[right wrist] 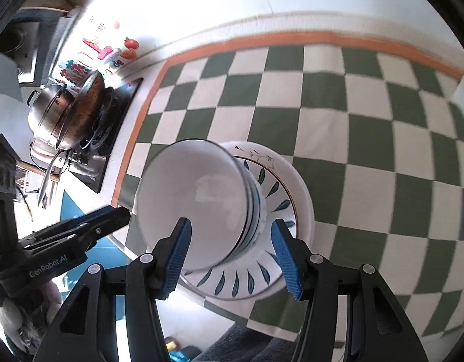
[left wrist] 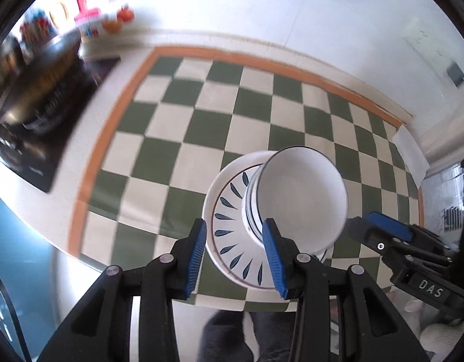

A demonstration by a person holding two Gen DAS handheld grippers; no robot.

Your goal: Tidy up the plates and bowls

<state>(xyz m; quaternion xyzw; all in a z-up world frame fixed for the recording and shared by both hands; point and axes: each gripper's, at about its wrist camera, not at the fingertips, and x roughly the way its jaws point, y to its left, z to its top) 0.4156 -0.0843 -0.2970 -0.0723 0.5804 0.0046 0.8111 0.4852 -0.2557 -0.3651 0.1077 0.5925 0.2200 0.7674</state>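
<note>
A stack of white bowls (left wrist: 304, 193) (right wrist: 198, 202) stands on a white plate with blue leaf marks (left wrist: 228, 232) (right wrist: 280, 199), near the front edge of a green and white checked cloth (left wrist: 219, 114) (right wrist: 337, 114). My left gripper (left wrist: 235, 256) is open and empty, above the plate's left side. My right gripper (right wrist: 232, 253) is open and empty, its jaws standing on either side of the bowl stack from above. The right gripper also shows in the left wrist view (left wrist: 382, 229), and the left gripper shows in the right wrist view (right wrist: 96, 226).
A stove with a steel pot and a wok (right wrist: 72, 111) (left wrist: 35, 84) stands at the left of the cloth. Colourful items (left wrist: 90, 15) sit on the counter at the back left. The counter's front edge runs just below the plate.
</note>
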